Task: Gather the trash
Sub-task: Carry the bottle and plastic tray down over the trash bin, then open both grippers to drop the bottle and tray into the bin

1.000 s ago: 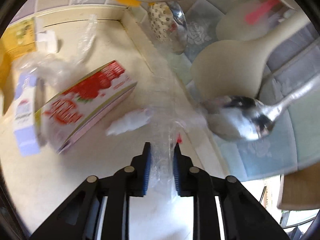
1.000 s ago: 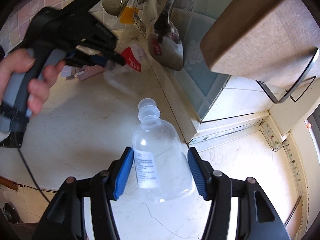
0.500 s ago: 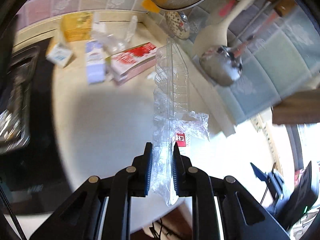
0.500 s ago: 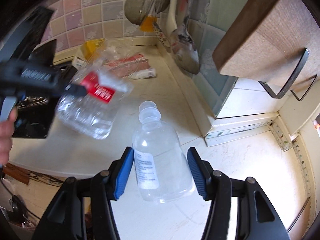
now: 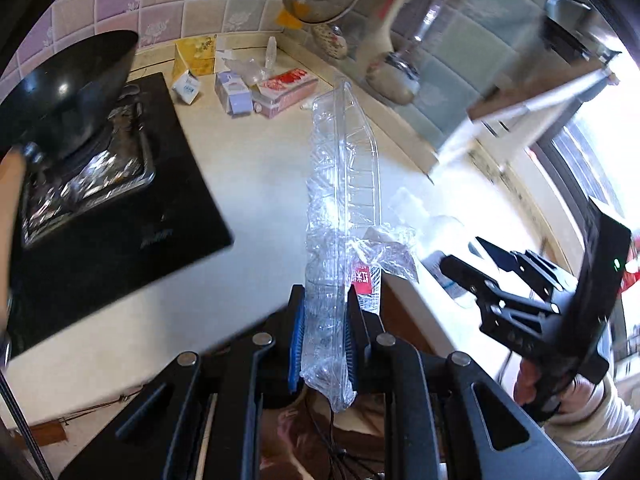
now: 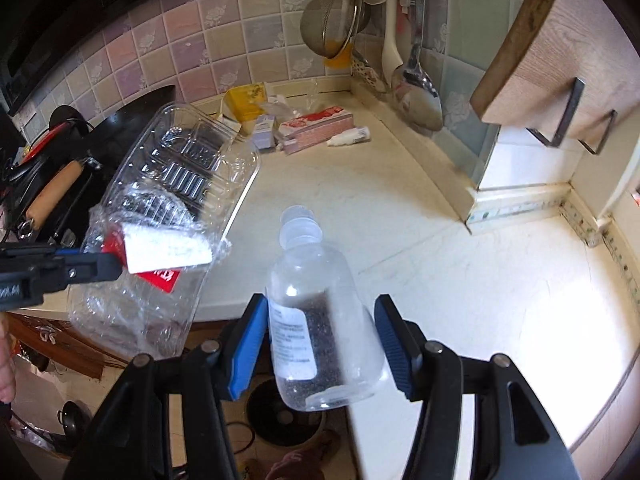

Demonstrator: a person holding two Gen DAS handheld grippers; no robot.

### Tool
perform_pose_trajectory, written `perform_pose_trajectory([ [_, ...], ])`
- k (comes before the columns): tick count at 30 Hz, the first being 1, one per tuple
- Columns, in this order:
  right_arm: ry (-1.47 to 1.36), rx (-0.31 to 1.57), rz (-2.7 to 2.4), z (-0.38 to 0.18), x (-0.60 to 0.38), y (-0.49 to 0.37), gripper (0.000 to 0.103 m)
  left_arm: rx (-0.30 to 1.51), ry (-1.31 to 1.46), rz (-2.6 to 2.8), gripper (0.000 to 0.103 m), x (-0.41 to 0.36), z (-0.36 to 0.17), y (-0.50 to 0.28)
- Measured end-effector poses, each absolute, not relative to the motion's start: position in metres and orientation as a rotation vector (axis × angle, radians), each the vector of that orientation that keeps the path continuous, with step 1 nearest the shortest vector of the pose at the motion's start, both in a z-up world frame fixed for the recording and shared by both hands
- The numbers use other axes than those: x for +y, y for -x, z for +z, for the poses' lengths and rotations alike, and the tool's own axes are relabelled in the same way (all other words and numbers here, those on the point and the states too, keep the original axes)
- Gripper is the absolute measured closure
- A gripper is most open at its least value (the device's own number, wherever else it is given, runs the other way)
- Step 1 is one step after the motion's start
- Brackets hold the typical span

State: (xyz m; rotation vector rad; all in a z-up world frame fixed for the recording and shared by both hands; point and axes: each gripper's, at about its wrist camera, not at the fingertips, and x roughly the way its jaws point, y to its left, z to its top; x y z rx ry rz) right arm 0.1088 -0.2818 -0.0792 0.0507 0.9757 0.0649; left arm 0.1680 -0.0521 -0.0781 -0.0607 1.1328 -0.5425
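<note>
My left gripper (image 5: 324, 340) is shut on a crumpled clear plastic clamshell tray (image 5: 344, 168) with a red label, held in the air over the front of the pale counter (image 5: 248, 184). The right wrist view shows that tray (image 6: 180, 168) at the left, pinched by the left gripper (image 6: 94, 266). My right gripper (image 6: 322, 344) is shut on a clear plastic bottle (image 6: 316, 280) with a white label and pale cap, neck pointing away, above the counter's front edge. In the left wrist view the right gripper (image 5: 466, 258) and its blurred bottle (image 5: 442, 228) are at the right.
At the back of the counter lie a red-and-pink box (image 6: 316, 124), a yellow carton (image 6: 246, 106), small cartons and a white tube (image 6: 348, 138). A black stove (image 5: 100, 208) with a wok (image 5: 68, 92) is on the left. Strainer, ladle (image 6: 418, 92) and cutting board (image 6: 552, 52) hang along the right wall.
Both grippers have pulled back from the counter's far corner toward its front edge and risen. The left carried the tray away from the boxes; the right still holds the bottle.
</note>
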Motion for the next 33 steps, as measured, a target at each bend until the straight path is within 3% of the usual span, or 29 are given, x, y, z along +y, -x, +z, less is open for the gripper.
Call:
perform_pose_trajectory([
  [7,-0.108,1.013,0.028,-0.091,-0.234,-0.045,0.048,1.197,0.019,-0.588,0.088,-0.012,-0.097,-0.103],
  [17,-0.186,1.242,-0.012,-0.179,-0.208,0.015,0.048,1.338,-0.049,-0.602,0.088,-0.003,-0.163,-0.052],
  [33,-0.282,1.544,-0.075,-0.451,-0.226,0.007,0.048,1.645,-0.126,-0.411,0.087,-0.042,-0.481,-0.067],
])
